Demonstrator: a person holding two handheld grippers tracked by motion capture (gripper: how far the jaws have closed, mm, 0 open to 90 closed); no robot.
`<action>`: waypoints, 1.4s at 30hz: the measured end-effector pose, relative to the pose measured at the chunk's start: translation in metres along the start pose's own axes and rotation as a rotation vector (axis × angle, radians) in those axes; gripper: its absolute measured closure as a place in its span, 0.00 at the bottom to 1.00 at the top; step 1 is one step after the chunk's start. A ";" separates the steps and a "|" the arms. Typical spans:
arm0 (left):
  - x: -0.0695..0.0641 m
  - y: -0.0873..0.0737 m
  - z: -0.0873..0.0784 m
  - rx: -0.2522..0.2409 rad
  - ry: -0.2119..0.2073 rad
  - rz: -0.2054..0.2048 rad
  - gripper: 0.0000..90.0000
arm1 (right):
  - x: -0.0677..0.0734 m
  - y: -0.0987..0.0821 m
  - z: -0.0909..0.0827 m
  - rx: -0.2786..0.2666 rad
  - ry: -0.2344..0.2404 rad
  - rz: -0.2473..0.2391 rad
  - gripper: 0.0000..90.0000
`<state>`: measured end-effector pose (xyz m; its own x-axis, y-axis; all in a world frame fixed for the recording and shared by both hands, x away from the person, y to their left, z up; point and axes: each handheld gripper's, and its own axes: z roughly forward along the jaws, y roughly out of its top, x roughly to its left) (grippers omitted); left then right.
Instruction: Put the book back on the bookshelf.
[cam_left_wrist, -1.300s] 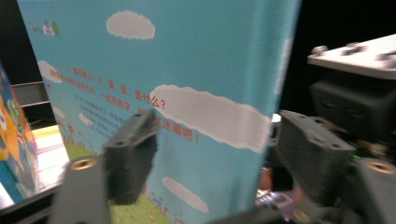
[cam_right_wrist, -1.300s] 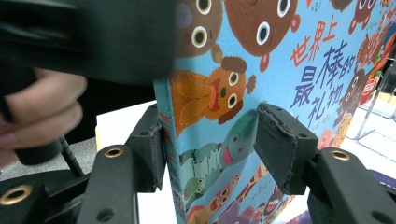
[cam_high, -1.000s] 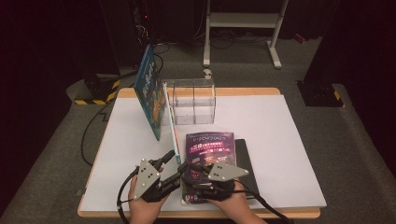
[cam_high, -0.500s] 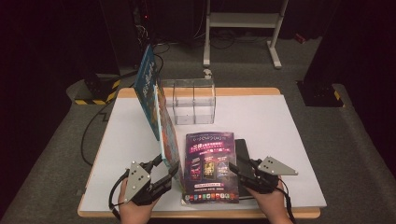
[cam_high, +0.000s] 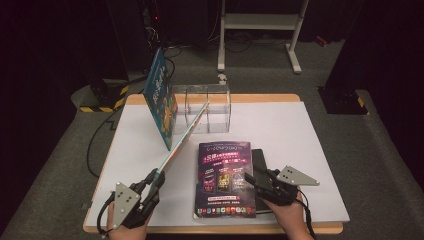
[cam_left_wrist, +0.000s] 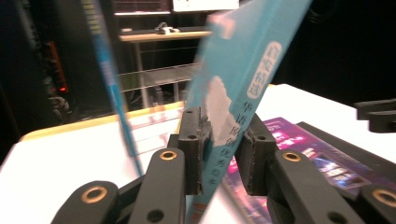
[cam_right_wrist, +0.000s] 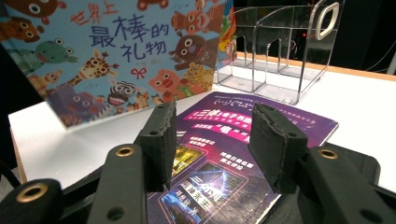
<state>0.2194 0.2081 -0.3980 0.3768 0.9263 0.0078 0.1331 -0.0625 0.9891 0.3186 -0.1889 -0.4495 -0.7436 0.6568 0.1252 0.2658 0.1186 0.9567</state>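
Observation:
My left gripper (cam_high: 156, 175) is at the table's front left, and its jaws have just been closing on a thin light-blue picture book (cam_high: 185, 132). In the left gripper view both pads (cam_left_wrist: 191, 149) press the lower corner of the book (cam_left_wrist: 247, 70) near its spine. The book slants up toward a clear acrylic rack (cam_high: 215, 100). Its cover of cartoon animals (cam_right_wrist: 116, 51) faces my right gripper. My right gripper (cam_high: 252, 179) stands open at the right edge of a purple magazine (cam_high: 224, 177) that lies flat. Nothing is between its jaws (cam_right_wrist: 210, 135).
A second blue book (cam_high: 159, 97) leans upright left of the rack. A flat black item (cam_high: 259, 156) lies partly under the magazine. The white table (cam_high: 300, 130) has free room on its right half. A metal stand (cam_high: 260, 22) and cables (cam_high: 97, 140) are on the floor.
The right gripper moved from the magazine's middle to its right edge. The left gripper shifted left and closed on the picture book, whose top tipped over toward the rack.

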 end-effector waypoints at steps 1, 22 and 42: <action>0.003 -0.001 -0.001 0.000 0.008 -0.005 0.83 | -0.001 0.000 0.000 0.000 0.002 0.006 0.57; 0.049 0.005 0.012 0.038 -0.007 -0.057 0.81 | -0.002 -0.006 0.003 0.028 -0.004 0.026 0.56; 0.055 0.025 0.047 0.030 0.015 -0.013 0.85 | -0.006 -0.007 -0.001 0.015 -0.007 0.046 0.56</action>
<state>0.2870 0.2399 -0.3798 0.3607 0.9327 -0.0029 0.1653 -0.0609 0.9844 0.3202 -0.1946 -0.4562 -0.7260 0.6671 0.1671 0.3089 0.0993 0.9459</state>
